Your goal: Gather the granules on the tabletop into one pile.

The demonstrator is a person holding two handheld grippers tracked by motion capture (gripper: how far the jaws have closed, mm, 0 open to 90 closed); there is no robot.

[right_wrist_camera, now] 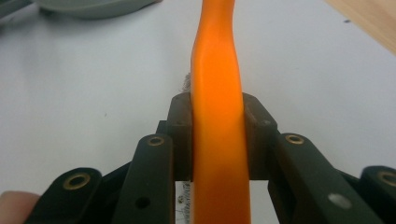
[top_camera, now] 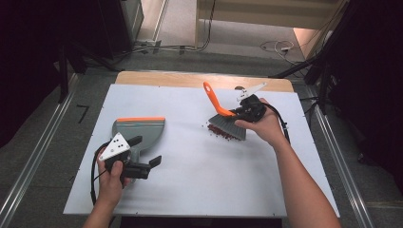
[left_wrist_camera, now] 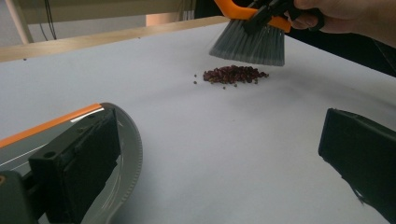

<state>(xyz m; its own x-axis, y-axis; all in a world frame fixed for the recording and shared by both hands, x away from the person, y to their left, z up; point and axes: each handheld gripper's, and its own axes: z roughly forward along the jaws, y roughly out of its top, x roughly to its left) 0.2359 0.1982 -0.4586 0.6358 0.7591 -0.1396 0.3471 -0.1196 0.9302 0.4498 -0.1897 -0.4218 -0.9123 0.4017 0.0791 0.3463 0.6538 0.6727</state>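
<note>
A hand brush [top_camera: 227, 121] with an orange handle and grey bristles hangs just above the white table top, tilted, and my right gripper [top_camera: 236, 113] is shut on its handle. In the right gripper view the jaws [right_wrist_camera: 218, 112] press both sides of the orange handle [right_wrist_camera: 217, 60]. A small pile of dark red grains [top_camera: 223, 133] lies under the bristles; the left gripper view shows the grains [left_wrist_camera: 233, 74] below the brush [left_wrist_camera: 250, 44]. A grey dustpan [top_camera: 142, 129] with an orange lip lies at the left. My left gripper [top_camera: 145, 151] stands open at its handle end, with one jaw over the pan's rim [left_wrist_camera: 123, 140].
The white board [top_camera: 199, 166] covers a wooden table whose far edge [top_camera: 190, 78] shows at the back. Metal rails run along both sides on the floor, and cables [top_camera: 278, 46] lie beyond the table. Bare board lies between the dustpan and the grains.
</note>
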